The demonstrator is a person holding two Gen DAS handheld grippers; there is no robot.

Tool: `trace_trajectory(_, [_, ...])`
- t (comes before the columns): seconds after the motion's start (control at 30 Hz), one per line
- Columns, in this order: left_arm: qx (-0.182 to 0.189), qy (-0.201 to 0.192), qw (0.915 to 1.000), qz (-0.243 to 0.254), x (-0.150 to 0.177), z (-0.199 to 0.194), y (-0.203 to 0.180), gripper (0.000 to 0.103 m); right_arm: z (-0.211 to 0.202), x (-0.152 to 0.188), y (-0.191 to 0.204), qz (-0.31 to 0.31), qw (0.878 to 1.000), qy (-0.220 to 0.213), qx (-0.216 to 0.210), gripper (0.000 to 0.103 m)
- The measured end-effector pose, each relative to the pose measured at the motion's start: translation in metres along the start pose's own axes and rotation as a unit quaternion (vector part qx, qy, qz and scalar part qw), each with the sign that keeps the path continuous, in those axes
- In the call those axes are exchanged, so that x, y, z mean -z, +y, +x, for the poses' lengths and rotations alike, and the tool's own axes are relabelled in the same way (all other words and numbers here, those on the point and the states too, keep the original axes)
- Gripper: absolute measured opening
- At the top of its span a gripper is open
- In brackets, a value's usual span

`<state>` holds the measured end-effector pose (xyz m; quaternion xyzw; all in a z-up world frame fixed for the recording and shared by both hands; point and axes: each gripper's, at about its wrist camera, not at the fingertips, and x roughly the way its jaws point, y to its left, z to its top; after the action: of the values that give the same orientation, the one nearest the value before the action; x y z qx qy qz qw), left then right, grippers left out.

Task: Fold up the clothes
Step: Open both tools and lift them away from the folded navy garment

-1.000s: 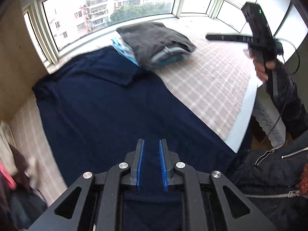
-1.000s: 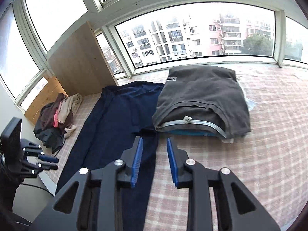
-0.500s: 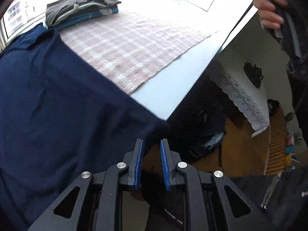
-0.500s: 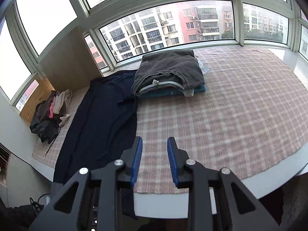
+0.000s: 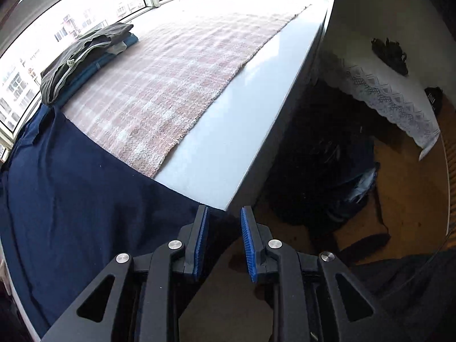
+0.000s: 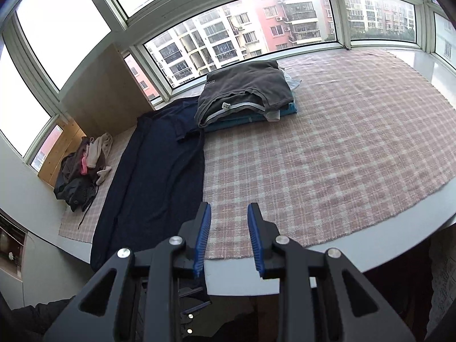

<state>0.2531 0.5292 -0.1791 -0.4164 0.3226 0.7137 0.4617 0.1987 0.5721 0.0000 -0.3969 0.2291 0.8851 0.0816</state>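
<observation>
A wide bay-window platform (image 6: 356, 245) with a pink checked blanket (image 6: 327, 148) over it is the work surface, apartment blocks showing through the glass behind. The right gripper (image 6: 229, 236) hangs over the blanket's near edge with its blue pads parted by a clear gap and nothing between them; the left gripper (image 5: 223, 242) sits off the platform's front edge, its jaws likewise apart and empty, aimed at the corner where the dark cloth drapes over the lip. Just beside both grippers lies the navy garment (image 6: 154, 176), spread long and mostly flat along the left side of the blanket, its near end hanging over the platform edge and a sleeve or flap turned in near the far end. Past it, by the window, a stack of folded clothes (image 6: 245, 97) stands with a grey piece on top and blue beneath, touching the navy garment's far corner. Well apart at the far left a loose heap of clothes (image 6: 82, 171) lies crumpled. My reading is that the navy piece is the one in hand, laid out but not folded into a packet; whether a lengthwise fold is already in it I cannot tell. Any next grip would call for pinching only one layer at the hanging hem or a side edge, both grippers lifting evenly so the cloth does not slide off the platform.
</observation>
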Motion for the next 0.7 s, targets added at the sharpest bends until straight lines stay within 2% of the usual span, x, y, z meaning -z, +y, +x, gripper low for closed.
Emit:
trace_trajectory(0.13, [-0.015, -0.004, 0.9997, 0.017, 0.008, -0.002, -0.001, 0.025, 0.010, -0.022, 0.007, -0.015, 1.000, 0.010, -0.014, 0.027])
trace_trajectory(0.2, [-0.016, -0.008, 0.9997, 0.017, 0.011, -0.003, 0.001, 0.017, 0.023, -0.041, 0.016, -0.029, 0.999, 0.018, -0.028, 0.027])
trace_trajectory(0.23, [-0.010, -0.011, 0.9999, 0.008, 0.014, -0.005, 0.006, 0.016, 0.034, -0.055, 0.024, -0.039, 0.998, 0.025, -0.039, 0.027])
trace_trajectory(0.27, [0.006, -0.013, 0.9999, -0.006, 0.017, -0.008, 0.012, 0.008, 0.046, -0.069, 0.032, -0.050, 0.997, 0.032, -0.050, 0.027])
trace_trajectory(0.3, [0.022, -0.014, 0.9995, -0.019, 0.018, -0.010, 0.017, 0.005, 0.059, -0.083, 0.040, -0.059, 0.996, 0.038, -0.059, 0.027])
trace_trajectory(0.4, [0.057, -0.020, 0.9954, -0.075, 0.025, -0.019, 0.038, 0.005, 0.111, -0.136, 0.065, -0.077, 0.992, 0.057, -0.085, 0.031])
trace_trajectory(0.5, [0.100, -0.041, 0.9816, -0.157, 0.038, -0.037, 0.067, 0.005, 0.178, -0.186, 0.093, -0.110, 0.986, 0.087, -0.095, 0.032])
trace_trajectory(0.6, [0.114, -0.070, 0.9636, -0.232, 0.053, -0.059, 0.089, 0.005, 0.258, -0.223, 0.117, -0.148, 0.980, 0.115, -0.065, 0.032])
trace_trajectory(0.7, [0.115, -0.088, 0.9487, -0.281, 0.065, -0.073, 0.100, 0.005, 0.338, -0.244, 0.121, -0.137, 0.976, 0.165, -0.029, 0.032])
